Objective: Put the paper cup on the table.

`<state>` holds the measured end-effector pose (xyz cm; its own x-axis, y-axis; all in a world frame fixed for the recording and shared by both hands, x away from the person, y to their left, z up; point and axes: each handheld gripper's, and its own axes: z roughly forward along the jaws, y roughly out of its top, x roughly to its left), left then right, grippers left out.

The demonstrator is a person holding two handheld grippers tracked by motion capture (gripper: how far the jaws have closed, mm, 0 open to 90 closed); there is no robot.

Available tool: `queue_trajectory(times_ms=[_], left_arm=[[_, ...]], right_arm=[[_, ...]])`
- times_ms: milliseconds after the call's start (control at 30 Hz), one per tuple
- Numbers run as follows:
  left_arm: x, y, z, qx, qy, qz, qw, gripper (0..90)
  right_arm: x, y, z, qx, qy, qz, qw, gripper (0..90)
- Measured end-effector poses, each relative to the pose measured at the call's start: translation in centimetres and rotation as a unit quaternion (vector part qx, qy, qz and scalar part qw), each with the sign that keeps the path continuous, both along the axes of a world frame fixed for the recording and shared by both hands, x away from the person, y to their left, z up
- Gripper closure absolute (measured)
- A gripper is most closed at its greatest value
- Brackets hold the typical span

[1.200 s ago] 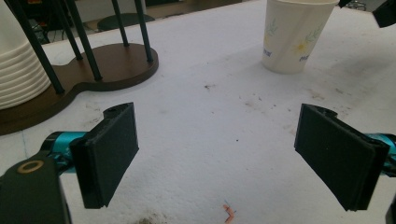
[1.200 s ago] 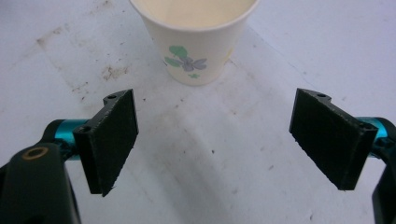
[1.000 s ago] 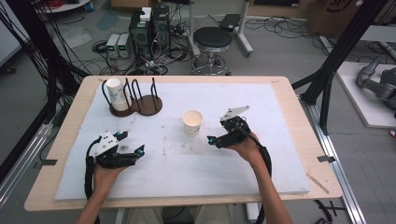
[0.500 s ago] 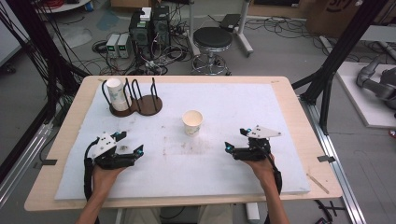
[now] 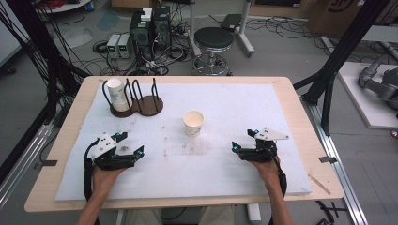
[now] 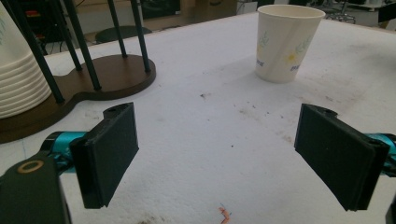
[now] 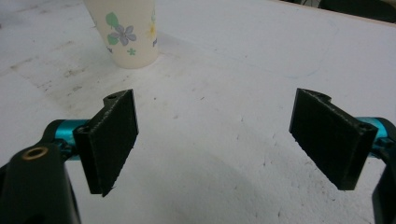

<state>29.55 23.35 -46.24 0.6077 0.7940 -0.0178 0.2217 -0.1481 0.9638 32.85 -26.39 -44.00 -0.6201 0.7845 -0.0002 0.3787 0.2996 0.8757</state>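
My left gripper [image 5: 127, 151] sits where it was, near-left of the paper cup [image 5: 193, 123], jaws wide and empty. The cup stands upright on the table [image 5: 281, 93], just where it stood. My right gripper [image 5: 244, 146] has pulled back from beside the cup to its near-right, jaws wide and empty too, so I judge the cup set down and released. The high view shows the cup rack [image 5: 136, 101] far-left of the cup; the right gripper view brings out the flowers printed on the cup.
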Motion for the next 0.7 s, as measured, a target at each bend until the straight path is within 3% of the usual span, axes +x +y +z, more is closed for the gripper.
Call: queue_trajectory(times_ms=[233,700], left_arm=[[0.07,0.09,0.00,-0.003,0.003,0.002,1.0000,13.3],[0.11,0.11,-0.02,-0.004,0.004,0.001,1.0000,13.3]], right_arm=[[-0.12,-0.30,-0.94,-0.002,0.002,0.000,1.0000,15.8],[-0.15,-0.27,-1.01,-0.008,0.001,-0.004,1.0000,15.9]])
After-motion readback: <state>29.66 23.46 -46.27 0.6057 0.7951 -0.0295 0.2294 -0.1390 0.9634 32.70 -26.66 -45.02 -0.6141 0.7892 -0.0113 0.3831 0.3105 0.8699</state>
